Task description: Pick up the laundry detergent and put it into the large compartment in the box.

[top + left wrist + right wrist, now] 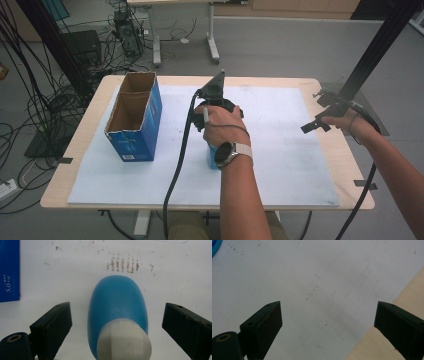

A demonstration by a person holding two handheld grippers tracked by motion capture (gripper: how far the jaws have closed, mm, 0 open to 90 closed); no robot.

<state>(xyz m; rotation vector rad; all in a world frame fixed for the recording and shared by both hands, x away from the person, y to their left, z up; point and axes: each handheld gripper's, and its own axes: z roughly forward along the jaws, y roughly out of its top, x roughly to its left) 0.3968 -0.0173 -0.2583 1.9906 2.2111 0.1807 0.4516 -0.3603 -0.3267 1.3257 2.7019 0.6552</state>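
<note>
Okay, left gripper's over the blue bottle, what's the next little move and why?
Probably close the left gripper on the blue bottle. Its jaws stand wide open on either side of the bottle, which lies centred between them on the white mat, neither jaw touching it yet.

Wide-apart jaws above white mat (312,277)

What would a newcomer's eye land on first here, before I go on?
Probably the blue bottle with its white cap, lying on the white mat between the open jaws of the left claw at mid-table. Next, the open blue box standing on the mat's left side. The right claw is open at the table's right edge.
</note>
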